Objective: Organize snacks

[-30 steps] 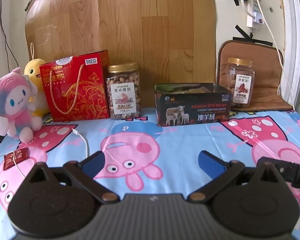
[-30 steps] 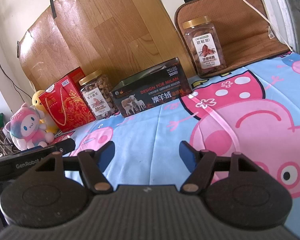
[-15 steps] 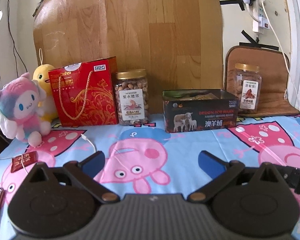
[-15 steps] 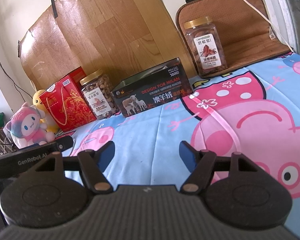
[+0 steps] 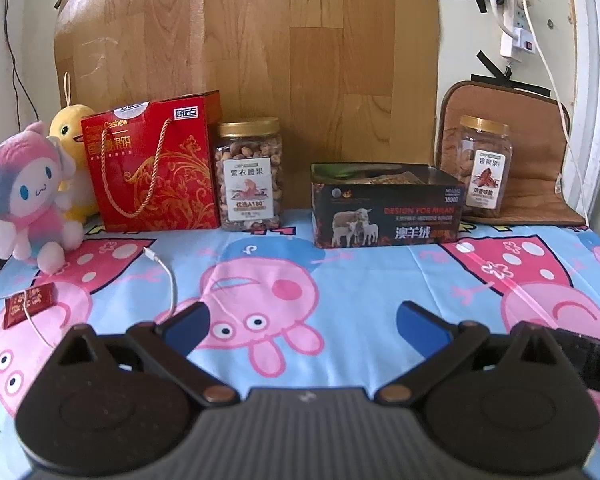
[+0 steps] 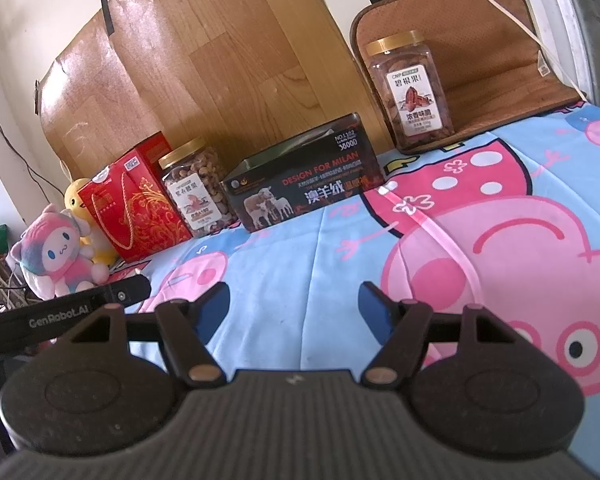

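Left tool (image 5: 302,326): jaws spread wide, blue pads (image 5: 188,326) clear of each other, nothing between them, pitched slightly downward, low over the surface. Right tool (image 6: 294,308): likewise parted, nothing gripped, angled slightly downward. The left tool's black body shows at the left edge of the right wrist view, alongside.

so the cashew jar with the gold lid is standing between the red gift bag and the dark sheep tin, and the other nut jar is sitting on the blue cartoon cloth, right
Not quite. The cashew jar does stand between the red gift bag and the dark sheep tin, but the other nut jar sits on the brown cushion, not on the blue cartoon cloth. The right wrist view shows it clearly.
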`<state>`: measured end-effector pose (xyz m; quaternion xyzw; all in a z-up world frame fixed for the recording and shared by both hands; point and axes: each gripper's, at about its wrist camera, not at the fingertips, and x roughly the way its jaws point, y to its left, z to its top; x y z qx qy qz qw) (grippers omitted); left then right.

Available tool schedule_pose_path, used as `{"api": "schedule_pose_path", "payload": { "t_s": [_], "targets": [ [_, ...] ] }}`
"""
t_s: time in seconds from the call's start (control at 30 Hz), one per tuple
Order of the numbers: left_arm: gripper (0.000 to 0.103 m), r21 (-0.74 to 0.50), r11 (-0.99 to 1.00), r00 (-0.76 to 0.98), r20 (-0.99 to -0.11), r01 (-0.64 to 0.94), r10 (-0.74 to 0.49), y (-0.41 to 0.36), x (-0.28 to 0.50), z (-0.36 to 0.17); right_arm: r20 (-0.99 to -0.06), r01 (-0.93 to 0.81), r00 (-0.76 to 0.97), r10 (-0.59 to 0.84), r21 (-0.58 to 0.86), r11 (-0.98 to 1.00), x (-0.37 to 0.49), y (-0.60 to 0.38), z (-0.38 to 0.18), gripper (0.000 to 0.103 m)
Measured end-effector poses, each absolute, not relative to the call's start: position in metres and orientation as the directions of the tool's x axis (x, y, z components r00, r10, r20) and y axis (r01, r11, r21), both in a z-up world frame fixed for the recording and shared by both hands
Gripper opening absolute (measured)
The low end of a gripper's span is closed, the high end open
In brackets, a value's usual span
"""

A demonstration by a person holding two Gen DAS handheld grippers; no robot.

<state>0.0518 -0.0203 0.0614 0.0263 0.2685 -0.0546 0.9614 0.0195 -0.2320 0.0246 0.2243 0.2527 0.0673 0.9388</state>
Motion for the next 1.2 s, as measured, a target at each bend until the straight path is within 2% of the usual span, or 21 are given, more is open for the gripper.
{"api": "schedule_pose_path", "payload": {
  "t_s": [0.53, 1.2],
  "targets": [
    [0.103, -0.018, 0.989, 0.818, -0.56, 0.147, -0.132, -0.017, 0.057, 0.058, -0.444, -0.014, 0.863, 0.241, 0.455, 0.89, 0.02, -0.233, 0.025, 0.073],
    [0.103, 0.014, 0.994, 0.78, -0.622, 0.106, -0.074, -0.019, 0.066, 0.047, -0.443, -0.017, 0.863, 0.243, 0.455, 0.89, 0.017, -0.233, 0.026, 0.073]
  ]
}}
